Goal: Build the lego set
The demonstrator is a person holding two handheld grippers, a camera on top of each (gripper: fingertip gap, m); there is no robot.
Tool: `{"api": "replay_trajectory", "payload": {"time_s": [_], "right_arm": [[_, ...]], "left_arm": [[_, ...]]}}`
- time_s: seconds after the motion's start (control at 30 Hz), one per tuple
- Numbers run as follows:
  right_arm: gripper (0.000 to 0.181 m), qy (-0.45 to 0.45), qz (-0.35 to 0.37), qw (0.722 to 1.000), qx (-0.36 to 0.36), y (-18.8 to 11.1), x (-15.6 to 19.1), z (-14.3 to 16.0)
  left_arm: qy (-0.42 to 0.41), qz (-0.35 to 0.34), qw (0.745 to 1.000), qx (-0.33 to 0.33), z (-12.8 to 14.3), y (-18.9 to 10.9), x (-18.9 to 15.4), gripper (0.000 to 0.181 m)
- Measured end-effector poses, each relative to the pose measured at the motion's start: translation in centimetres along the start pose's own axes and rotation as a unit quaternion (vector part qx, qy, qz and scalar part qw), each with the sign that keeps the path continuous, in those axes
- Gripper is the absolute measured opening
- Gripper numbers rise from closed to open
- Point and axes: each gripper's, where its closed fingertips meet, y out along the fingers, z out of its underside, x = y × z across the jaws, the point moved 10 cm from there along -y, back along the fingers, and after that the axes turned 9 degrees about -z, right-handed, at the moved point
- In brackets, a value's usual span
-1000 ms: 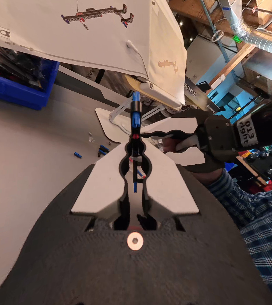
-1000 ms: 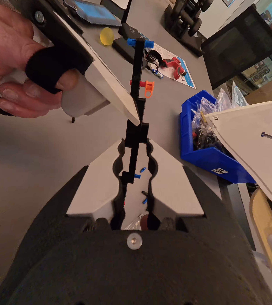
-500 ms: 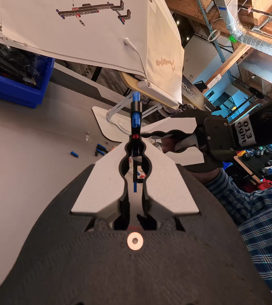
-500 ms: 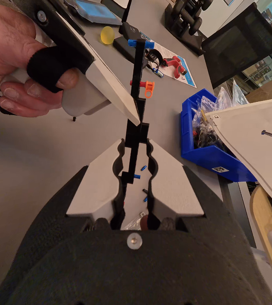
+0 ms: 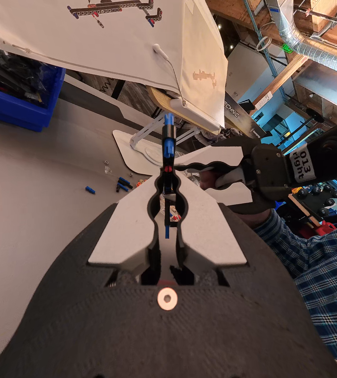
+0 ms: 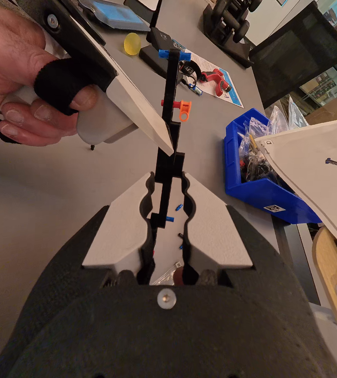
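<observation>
Clamping the black beam assembly [image 6: 168, 163] in both my left claw [image 5: 168, 178] and right claw [image 6: 168, 173], steadying it for pin fitting.

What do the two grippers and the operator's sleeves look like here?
Both grippers have a rounded black textured body with a silver screw at its centre and two pale grey wedge-shaped fingers with wavy black inner pads. The left gripper has a black strap looped over a finger of the hand. The right gripper carries a grey label band. The right sleeve is blue plaid.
</observation>
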Motion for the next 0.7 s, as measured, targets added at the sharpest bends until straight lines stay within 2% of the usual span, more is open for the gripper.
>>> {"api": "replay_trajectory", "payload": {"time_s": [0.7], "right_arm": [[0.023,-0.002,0.000,1.000,-0.002,-0.02,-0.03,-0.02]], "left_arm": [[0.000,0.002,1.000,0.002,-0.09,0.05,-0.05,0.005]]}}
